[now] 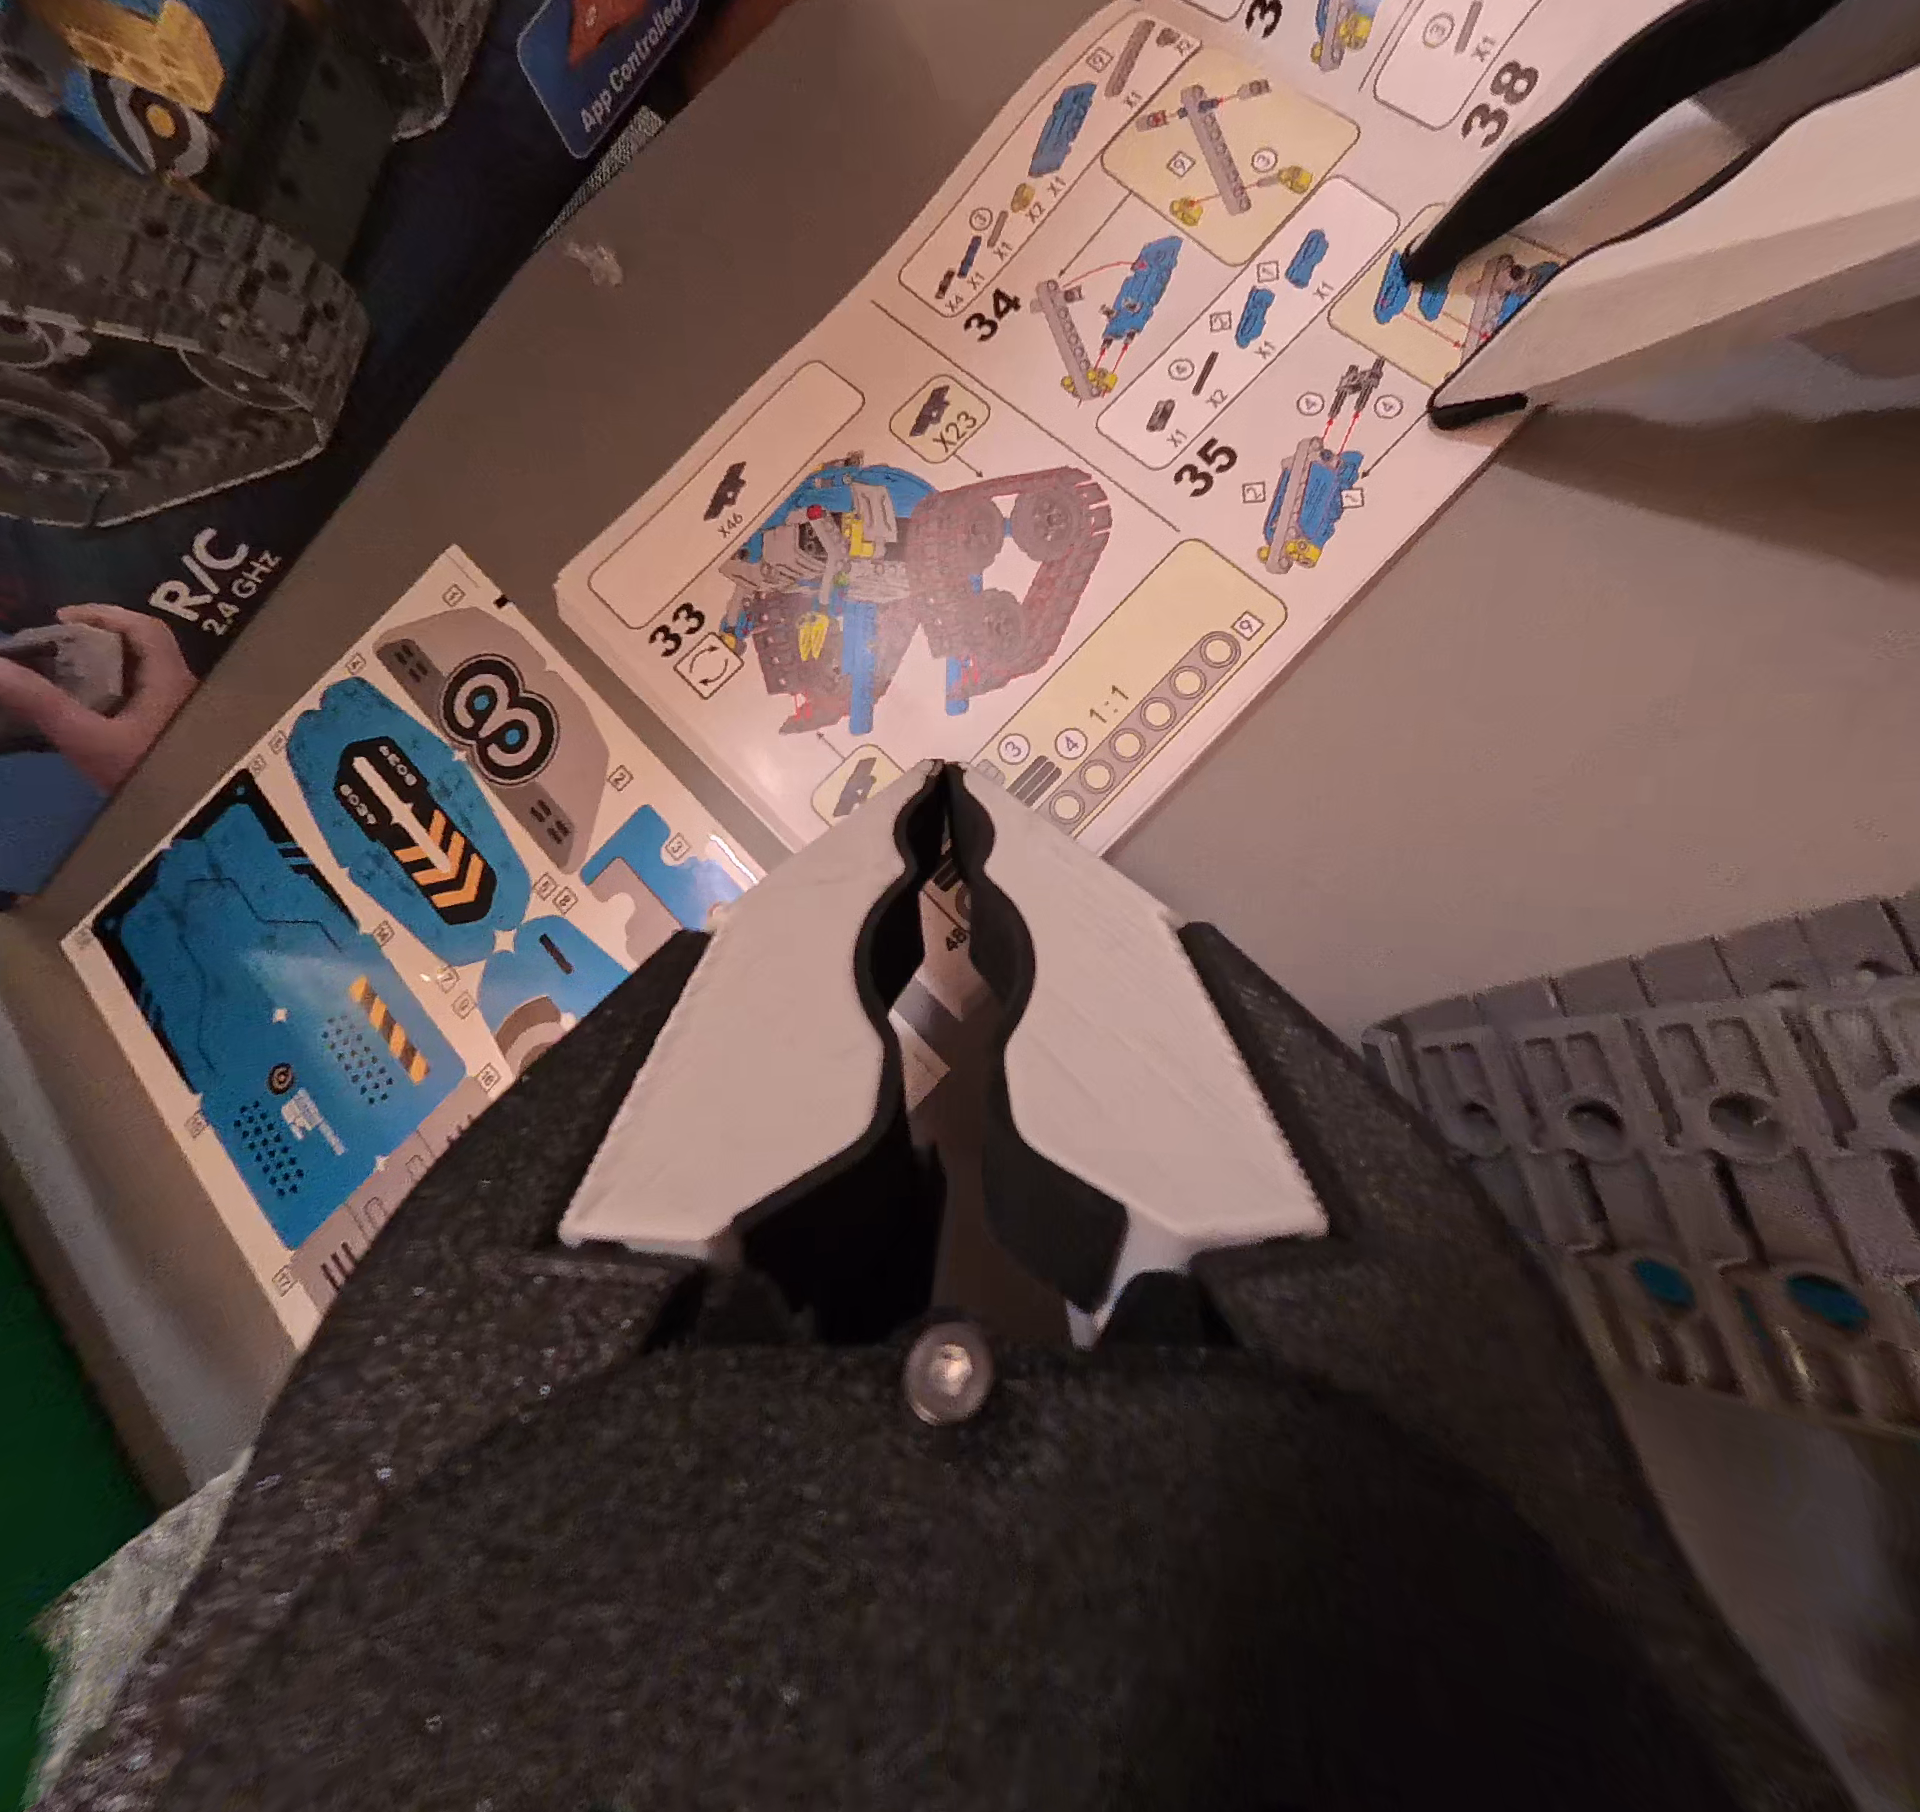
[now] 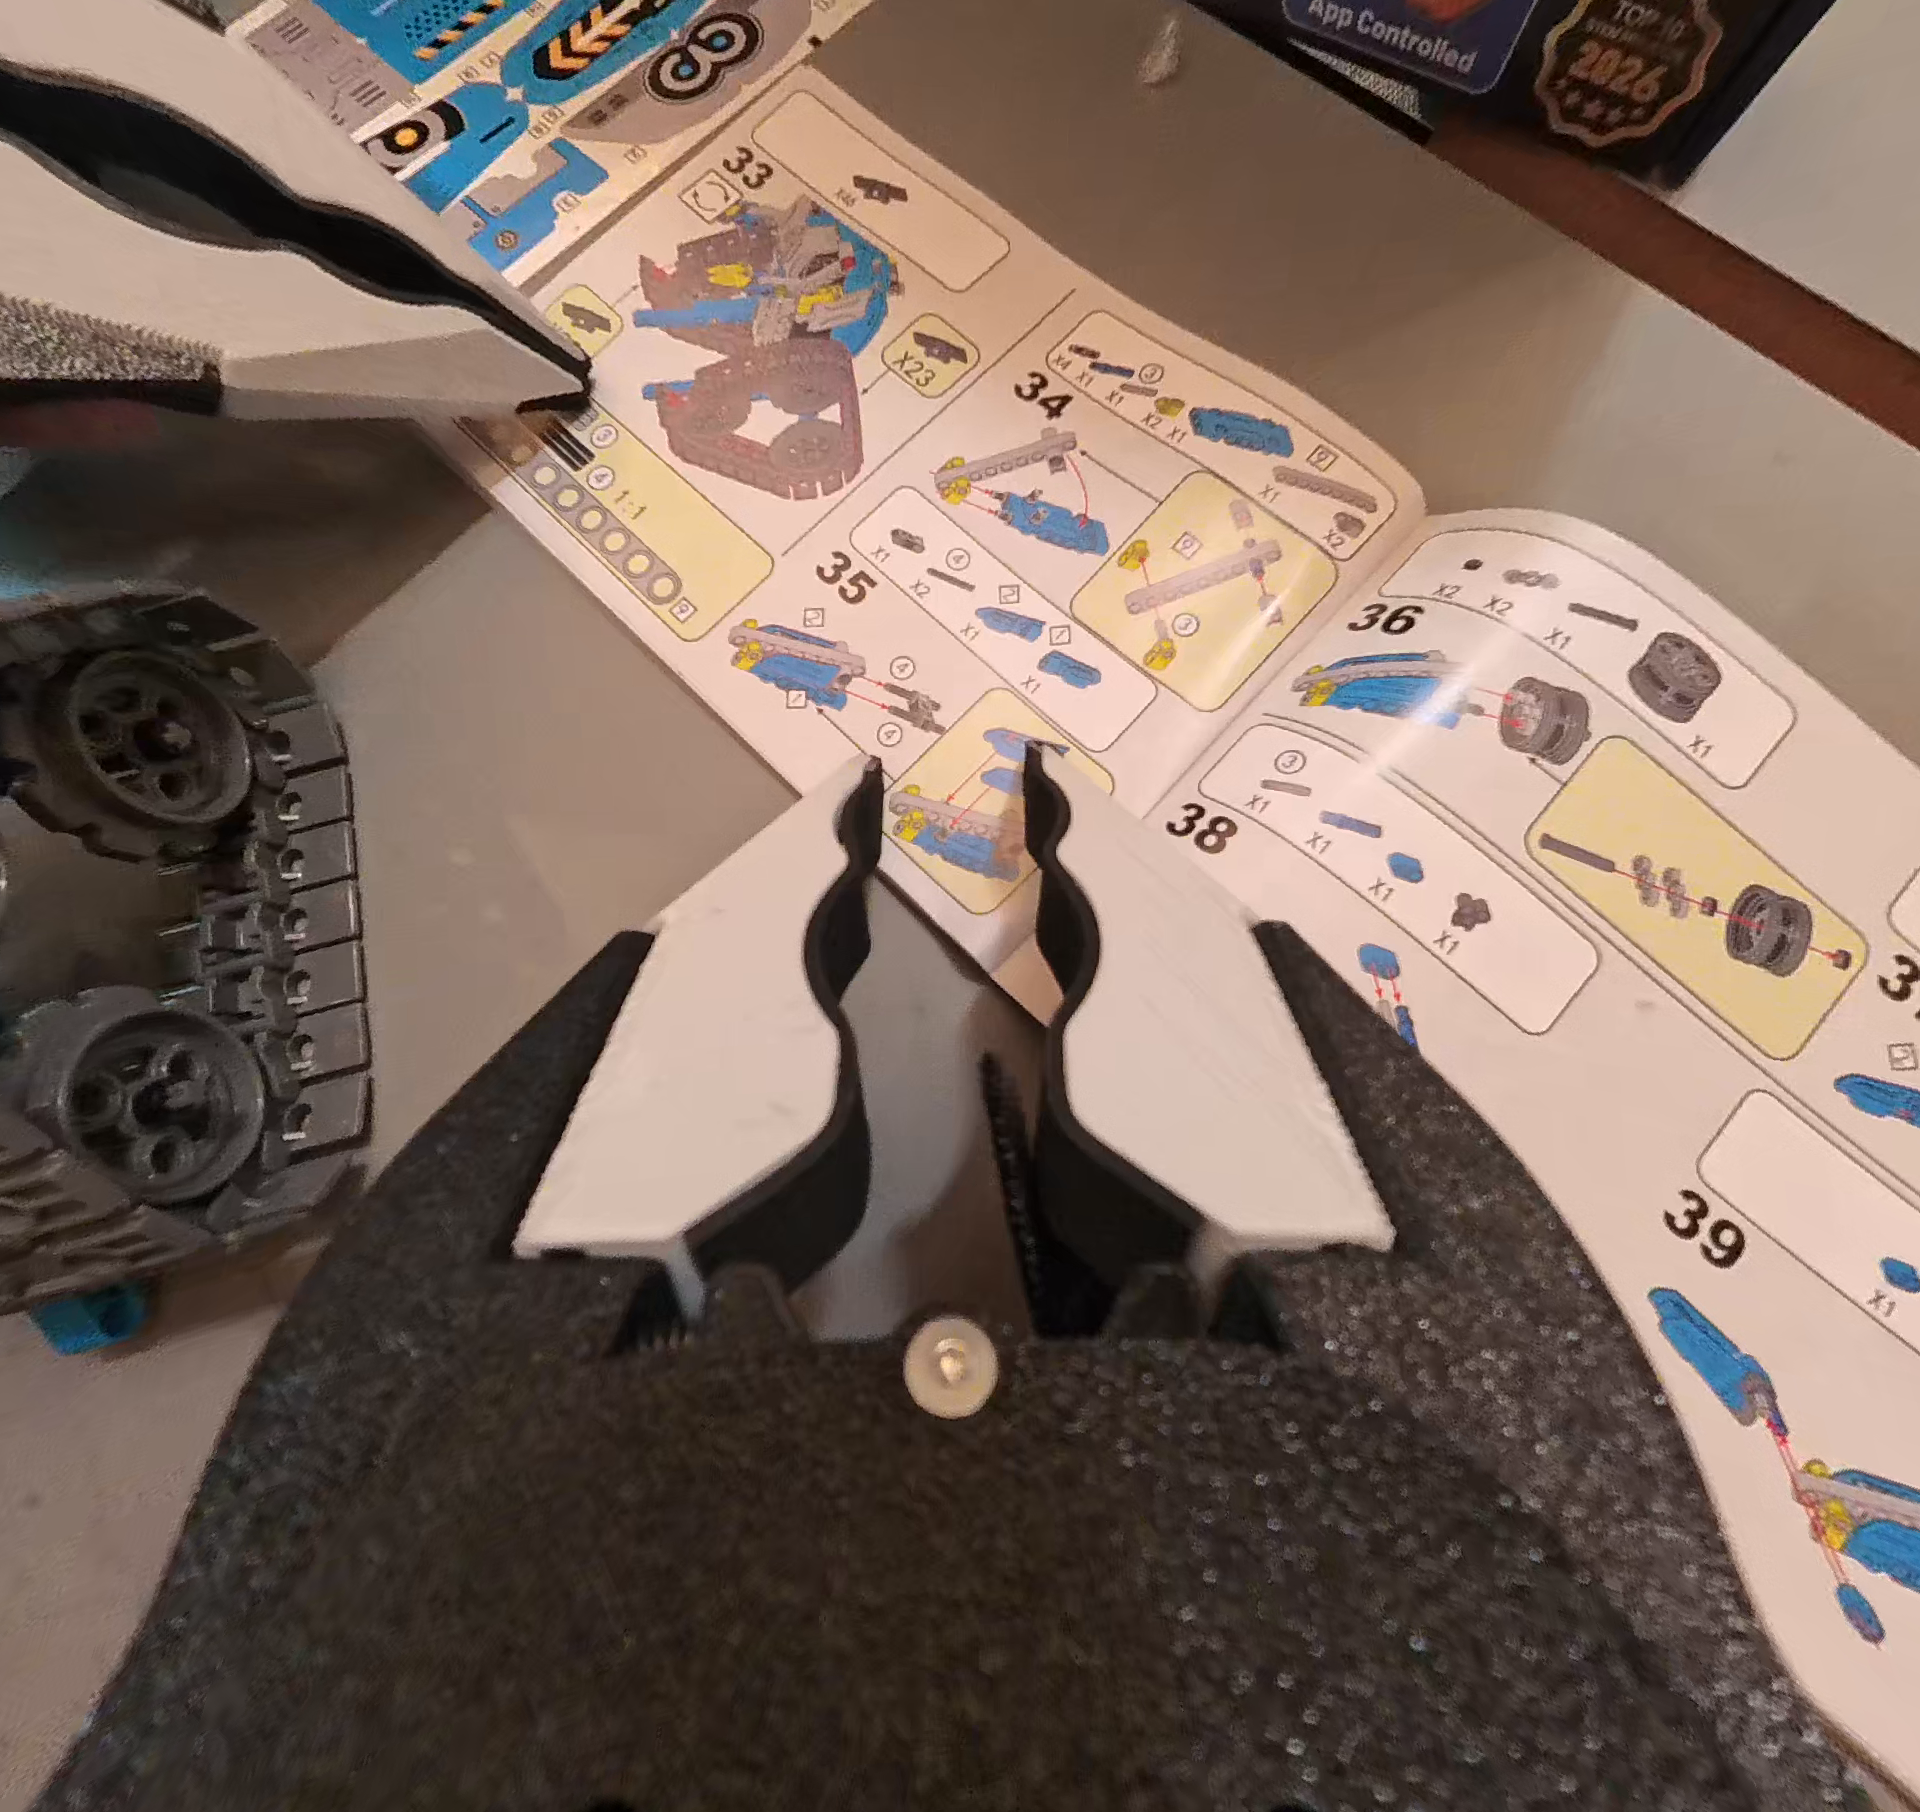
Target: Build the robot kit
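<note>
An open instruction booklet (image 1: 1039,432) lies flat on the grey table; it also shows in the right wrist view (image 2: 1039,474). My left gripper (image 1: 940,773) is shut, with its tips on the near edge of the booklet's left page; nothing shows between them. It appears at the upper left of the right wrist view (image 2: 566,391). My right gripper (image 2: 951,765) is open a little, its tips on or just above the lower middle of the booklet near the fold. It shows at the upper right of the left wrist view (image 1: 1444,339).
A blue sticker sheet (image 1: 343,931) lies beside the booklet (image 2: 561,6). A grey tracked brick model (image 2: 177,941) stands on the table, close to the left gripper (image 1: 1683,1139). A dark product box (image 1: 208,204) stands along the table's far edge (image 2: 1455,6). One gripper's finger ends stand about 12 centimetres off the other's.
</note>
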Tool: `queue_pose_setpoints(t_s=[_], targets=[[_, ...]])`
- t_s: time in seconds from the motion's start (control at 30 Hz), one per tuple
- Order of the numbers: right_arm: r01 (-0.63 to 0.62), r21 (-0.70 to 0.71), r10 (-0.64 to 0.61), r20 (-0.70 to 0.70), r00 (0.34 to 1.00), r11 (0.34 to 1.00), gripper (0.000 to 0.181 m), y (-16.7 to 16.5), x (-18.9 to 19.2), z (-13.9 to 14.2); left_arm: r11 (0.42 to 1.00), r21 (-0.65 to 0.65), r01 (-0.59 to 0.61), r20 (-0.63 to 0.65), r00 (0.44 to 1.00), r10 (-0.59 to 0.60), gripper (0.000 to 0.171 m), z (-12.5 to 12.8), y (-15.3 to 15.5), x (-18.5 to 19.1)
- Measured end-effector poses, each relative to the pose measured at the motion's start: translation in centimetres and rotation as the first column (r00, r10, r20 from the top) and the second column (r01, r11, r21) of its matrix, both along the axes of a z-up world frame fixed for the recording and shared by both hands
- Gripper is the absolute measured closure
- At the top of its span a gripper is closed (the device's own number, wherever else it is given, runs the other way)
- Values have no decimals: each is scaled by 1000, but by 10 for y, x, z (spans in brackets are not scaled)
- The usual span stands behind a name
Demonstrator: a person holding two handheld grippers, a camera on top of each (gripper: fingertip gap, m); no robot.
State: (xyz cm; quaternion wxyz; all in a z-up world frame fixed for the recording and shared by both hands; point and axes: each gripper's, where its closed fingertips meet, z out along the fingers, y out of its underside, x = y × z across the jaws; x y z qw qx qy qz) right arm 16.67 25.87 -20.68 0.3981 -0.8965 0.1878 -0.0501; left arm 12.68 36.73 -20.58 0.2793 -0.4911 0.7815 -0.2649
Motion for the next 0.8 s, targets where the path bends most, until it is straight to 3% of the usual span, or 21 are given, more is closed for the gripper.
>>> queue_pose_setpoints(t_s=[0.27,0.33,0.4,0.47,0.57,0.63,0.7,0.73,0.77,0.8], targets=[[-7,14,7,-3,1000,1000,153,1,-1,1,999,34,-3,33,999,2,171,1,0,0],[-27,58,29,-36,999,998,141,1,-6,9,999,33,-12,20,1000,12,162,4,3,-1],[-37,183,52,-78,996,982,133,-2,-18,39,996,59,-64,33,998,62,136,22,18,-5],[-32,344,65,-85,994,938,135,-15,-36,82,985,29,-173,54,984,171,135,48,38,-18],[-91,412,131,-70,989,907,126,-46,-86,105,960,-210,-185,27,980,195,126,79,32,-59],[-163,371,170,13,985,914,119,-63,-120,96,864,-495,-92,1,994,106,121,97,3,-92],[-241,293,227,82,970,925,107,-70,-153,77,629,-777,-14,-43,999,-30,103,113,-30,-123],[-267,267,250,96,963,926,104,-67,-166,68,510,-860,-15,-72,993,-92,94,115,-42,-134],[-283,264,267,95,959,922,105,-58,-179,63,438,-898,-36,-106,985,-136,81,111,-50,-140],[-297,279,282,94,955,913,105,-47,-190,63,416,-907,-61,-137,979,-154,71,104,-55,-143]])
